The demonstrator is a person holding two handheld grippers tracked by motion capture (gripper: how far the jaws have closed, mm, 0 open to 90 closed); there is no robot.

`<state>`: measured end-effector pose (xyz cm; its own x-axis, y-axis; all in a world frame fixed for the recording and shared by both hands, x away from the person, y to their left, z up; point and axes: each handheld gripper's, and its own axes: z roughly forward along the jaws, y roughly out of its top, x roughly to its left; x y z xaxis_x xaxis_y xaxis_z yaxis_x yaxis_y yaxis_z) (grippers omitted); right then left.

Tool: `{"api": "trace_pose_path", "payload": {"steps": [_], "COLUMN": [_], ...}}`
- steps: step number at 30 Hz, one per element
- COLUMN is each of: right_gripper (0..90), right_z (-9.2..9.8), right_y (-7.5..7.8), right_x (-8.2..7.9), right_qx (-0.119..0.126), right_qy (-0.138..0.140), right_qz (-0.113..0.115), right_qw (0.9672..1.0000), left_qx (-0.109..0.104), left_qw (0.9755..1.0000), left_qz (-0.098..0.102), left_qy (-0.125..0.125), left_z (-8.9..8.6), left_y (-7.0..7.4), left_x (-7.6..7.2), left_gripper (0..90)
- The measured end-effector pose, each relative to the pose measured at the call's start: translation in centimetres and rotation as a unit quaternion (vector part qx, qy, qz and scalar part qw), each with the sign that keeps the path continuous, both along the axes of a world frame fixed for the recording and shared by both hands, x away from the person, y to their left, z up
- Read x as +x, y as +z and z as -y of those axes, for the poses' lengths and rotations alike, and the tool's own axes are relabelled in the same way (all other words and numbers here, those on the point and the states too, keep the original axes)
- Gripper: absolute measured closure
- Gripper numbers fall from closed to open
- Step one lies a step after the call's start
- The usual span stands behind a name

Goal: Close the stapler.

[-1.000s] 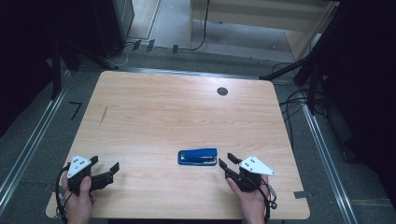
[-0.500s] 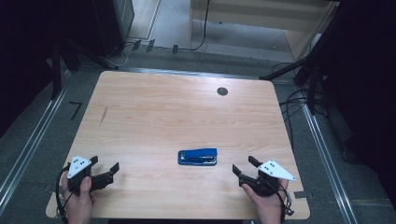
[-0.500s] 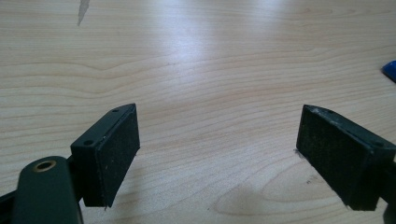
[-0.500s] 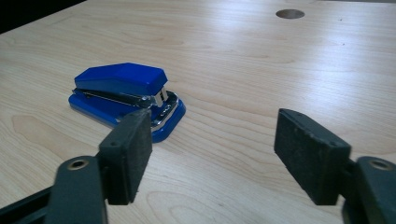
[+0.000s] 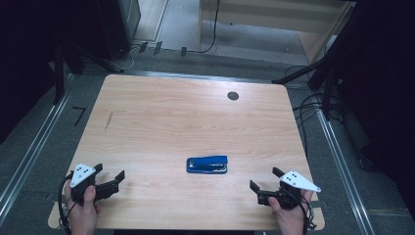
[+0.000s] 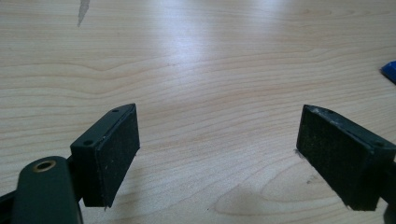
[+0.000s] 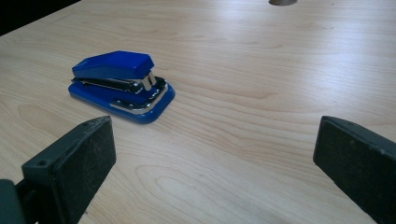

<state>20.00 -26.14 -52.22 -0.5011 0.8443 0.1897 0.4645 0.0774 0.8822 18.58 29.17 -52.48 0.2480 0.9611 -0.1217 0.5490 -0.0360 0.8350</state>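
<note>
**Inspector:** State the position of the item

**Assistant:** The blue stapler (image 5: pixel 207 164) lies flat on the wooden counter (image 5: pixel 161 117), near the person's edge and a little right of centre. It rests closed on its own base, its metal nose turned toward the right gripper (image 5: pixel 265 181), as the right gripper view confirms (image 7: pixel 122 86). Nothing touches it

**Inspector:** And the jaws?

**Assistant:** The right gripper sits at the near right corner, apart from the stapler. Its jaws have just been opening and now stand at full spread, with bare wood between them. The left gripper (image 5: pixel 108 177) sits at the near left corner, jaws wide and likewise holding nothing; a blue sliver of the stapler (image 6: pixel 390 71) shows at the far right edge of its view

**Inspector:** Your judgement on the step in hand?

**Assistant:** The stapler appears set down and let go, with the right gripper drawn off. To finish cleanly, I would keep the jaws spread and move level, away from the nose, so no pad clips the stapler and turns it. Should it be taken up again, the long sides are the surer hold, low on the body, so the sprung top is not pressed

**Inspector:** Containers?

**Assistant:** No container stands on the counter. A dark round cable port (image 5: pixel 233 96) sits near the far edge; I cannot tell whether anything is in it
</note>
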Motion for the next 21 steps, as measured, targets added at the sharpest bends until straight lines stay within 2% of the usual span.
{"api": "trace_pose_path", "payload": {"steps": [7,18,21], "right_gripper": [0.0,0.0,0.0], "right_z": [2.1,5.5,7.1], "right_y": [-0.4,-1.0,-1.2], "right_x": [-0.5,-1.3,-1.9], "right_qx": [0.014,0.012,0.013], "right_qy": [-0.025,-0.053,-0.068], "right_qz": [-0.007,-0.011,-0.014], "right_qw": [0.9996,0.9985,0.9975], "left_qx": [0.001,0.0,0.001], "left_qw": [1.0,1.0,1.0], "left_qz": [-0.002,-0.001,-0.002], "left_qy": [-0.001,-0.002,-0.002], "left_z": [0.0,0.0,0.0], "left_y": [0.0,0.0,0.0], "left_x": [0.0,0.0,0.0], "left_gripper": [13.8,13.8,13.8]}}
